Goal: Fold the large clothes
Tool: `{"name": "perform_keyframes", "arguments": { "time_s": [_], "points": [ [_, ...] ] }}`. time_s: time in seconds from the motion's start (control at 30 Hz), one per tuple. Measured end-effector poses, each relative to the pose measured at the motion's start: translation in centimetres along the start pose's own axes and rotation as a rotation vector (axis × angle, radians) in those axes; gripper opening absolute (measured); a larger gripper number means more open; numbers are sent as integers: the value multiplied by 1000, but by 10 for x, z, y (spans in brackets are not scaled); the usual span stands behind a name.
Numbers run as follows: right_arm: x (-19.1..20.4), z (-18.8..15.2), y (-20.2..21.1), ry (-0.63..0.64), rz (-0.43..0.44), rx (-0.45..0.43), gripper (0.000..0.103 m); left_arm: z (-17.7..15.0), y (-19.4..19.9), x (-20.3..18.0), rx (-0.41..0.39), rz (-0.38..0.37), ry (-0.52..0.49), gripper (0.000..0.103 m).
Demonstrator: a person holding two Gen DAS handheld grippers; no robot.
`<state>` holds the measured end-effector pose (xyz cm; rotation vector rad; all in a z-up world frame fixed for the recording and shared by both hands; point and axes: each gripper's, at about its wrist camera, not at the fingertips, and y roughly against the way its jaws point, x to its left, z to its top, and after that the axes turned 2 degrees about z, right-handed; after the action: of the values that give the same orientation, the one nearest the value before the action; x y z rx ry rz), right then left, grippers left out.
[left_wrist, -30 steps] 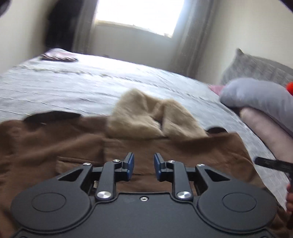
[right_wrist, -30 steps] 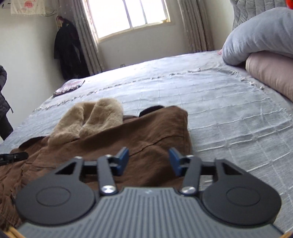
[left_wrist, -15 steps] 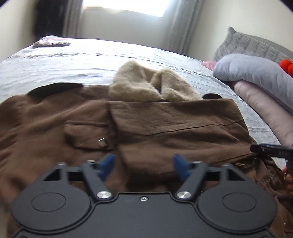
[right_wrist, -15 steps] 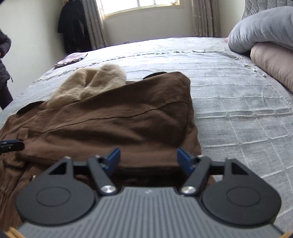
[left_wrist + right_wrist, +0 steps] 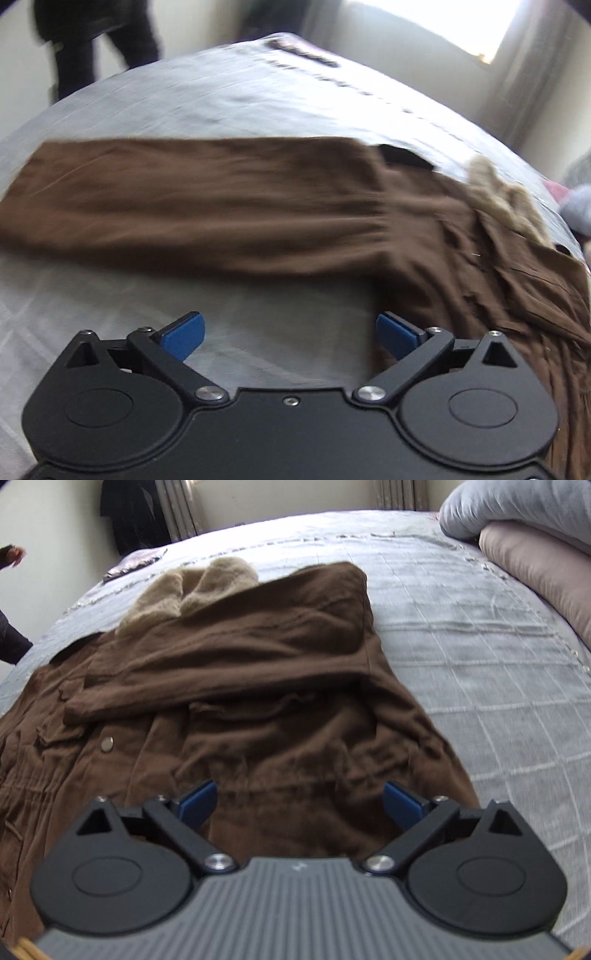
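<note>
A brown coat (image 5: 236,686) with a tan fleece collar (image 5: 192,587) lies on the grey bed, its right sleeve folded across the chest. In the left wrist view the coat's other sleeve (image 5: 192,206) stretches flat out to the left, blurred by motion. My left gripper (image 5: 290,332) hovers over bare bedspread just below that sleeve, its jaws still opening with nothing between them. My right gripper (image 5: 301,801) hangs over the coat's waist, jaws likewise opening wide, with only cloth beneath them and nothing pinched.
The grey quilted bedspread (image 5: 480,664) spreads right of the coat. Stacked pillows, grey (image 5: 517,513) over pink (image 5: 546,576), lie at the far right. A person's dark legs (image 5: 99,40) stand beyond the bed. A dark garment (image 5: 133,517) hangs by the curtain.
Both grippers went from nearly shut to wide open. The left one swung left off the coat's body to the outstretched sleeve; the right one drew back toward the waist.
</note>
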<state>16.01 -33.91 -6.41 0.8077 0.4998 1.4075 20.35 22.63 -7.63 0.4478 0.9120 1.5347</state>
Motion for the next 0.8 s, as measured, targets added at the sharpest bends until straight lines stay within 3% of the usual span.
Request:
{"name": "perform_keyframes", "arguments": {
  "time_s": [0.17,0.3,0.67,0.73,0.8],
  "points": [
    [9,-12,0,4,-27,58,99,-1,-6,59,27,35,121,101],
    [18,-15,3,31,-44,70,100,8,-7,83,-11,-4,195,101],
    [26,-13,7,37,-41,80,100,36,-25,146,-157,-117,601,98],
    [25,-12,7,33,-44,82,100,40,-29,150,-194,-113,635,91],
    [25,-12,7,33,-47,80,100,46,-34,153,-233,-81,647,64]
  ]
}}
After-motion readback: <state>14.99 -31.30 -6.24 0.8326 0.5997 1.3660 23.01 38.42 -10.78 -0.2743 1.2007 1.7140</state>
